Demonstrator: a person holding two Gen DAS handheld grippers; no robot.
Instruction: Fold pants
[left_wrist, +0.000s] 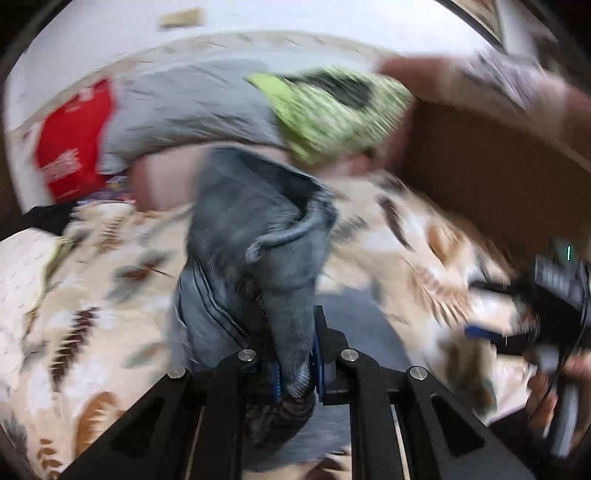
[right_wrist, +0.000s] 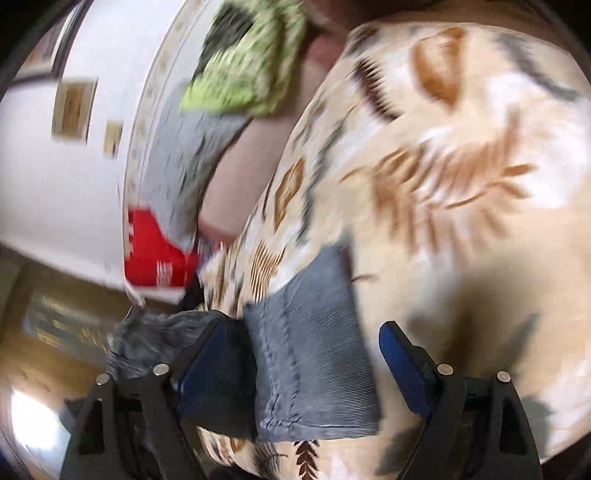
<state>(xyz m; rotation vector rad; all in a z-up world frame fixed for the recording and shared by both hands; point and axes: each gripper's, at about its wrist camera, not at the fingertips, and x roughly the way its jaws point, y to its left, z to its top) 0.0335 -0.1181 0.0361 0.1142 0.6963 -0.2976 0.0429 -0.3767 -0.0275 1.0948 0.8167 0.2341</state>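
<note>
The grey-blue pants (left_wrist: 255, 236) hang bunched over the leaf-patterned bedspread (left_wrist: 92, 295). My left gripper (left_wrist: 295, 354) is shut on a fold of the pants, which trail up and away from it. In the right wrist view a flat end of the pants (right_wrist: 314, 350) lies on the bedspread (right_wrist: 461, 221) between the fingers of my right gripper (right_wrist: 303, 354), whose jaws stand wide apart and do not pinch it. The right gripper also shows at the right edge of the left wrist view (left_wrist: 554, 306). Both views are motion-blurred.
At the far side of the bed lie a grey cloth (left_wrist: 184, 107), a green patterned cloth (left_wrist: 332, 110) and a red bag (left_wrist: 74, 147). A brown headboard (left_wrist: 498, 177) stands at the right. A white wall (right_wrist: 55, 184) is behind.
</note>
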